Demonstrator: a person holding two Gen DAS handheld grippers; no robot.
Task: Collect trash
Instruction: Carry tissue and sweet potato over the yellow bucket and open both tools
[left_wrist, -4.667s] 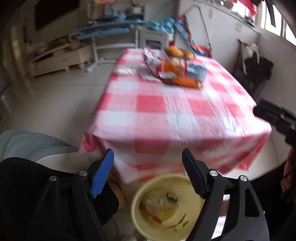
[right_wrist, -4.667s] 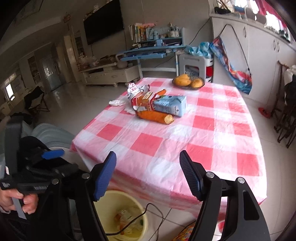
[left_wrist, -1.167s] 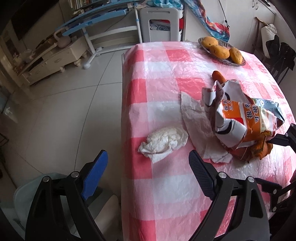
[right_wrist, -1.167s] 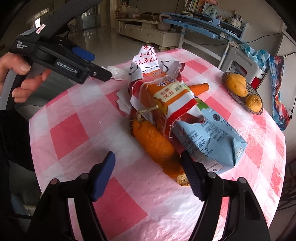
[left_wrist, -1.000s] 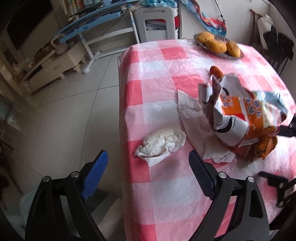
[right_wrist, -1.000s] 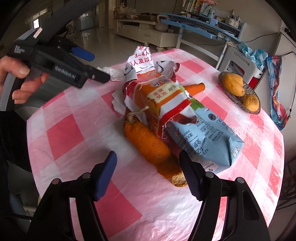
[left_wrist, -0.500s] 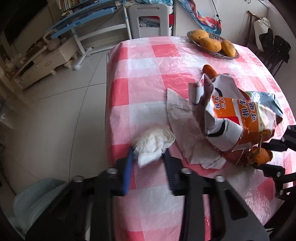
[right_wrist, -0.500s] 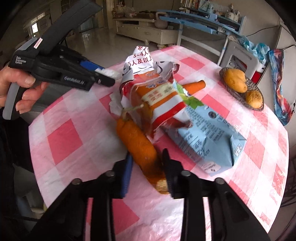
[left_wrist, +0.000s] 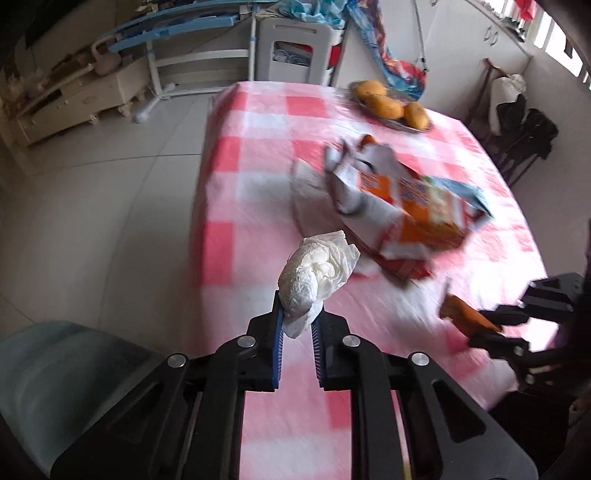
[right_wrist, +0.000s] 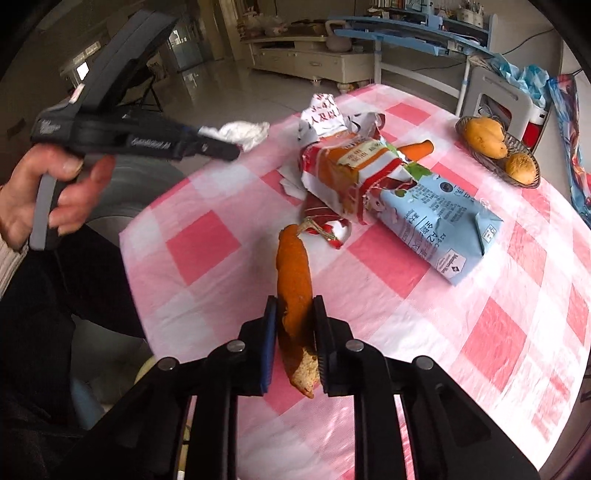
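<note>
Left gripper (left_wrist: 298, 320): jaws closing on a crumpled white tissue (left_wrist: 317, 275), held above the counter (left_wrist: 258, 192). Right gripper (right_wrist: 294, 314): jaws closing on an orange peel (right_wrist: 293, 291), gripped near its lower end.

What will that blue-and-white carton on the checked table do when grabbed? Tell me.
The blue-and-white carton looks creased and dented, so it is probably empty, light, and would crumple under the pads. It lies flat on the tablecloth, unlikely to roll. The torn orange wrapper overlaps one end and may drag along.
</note>
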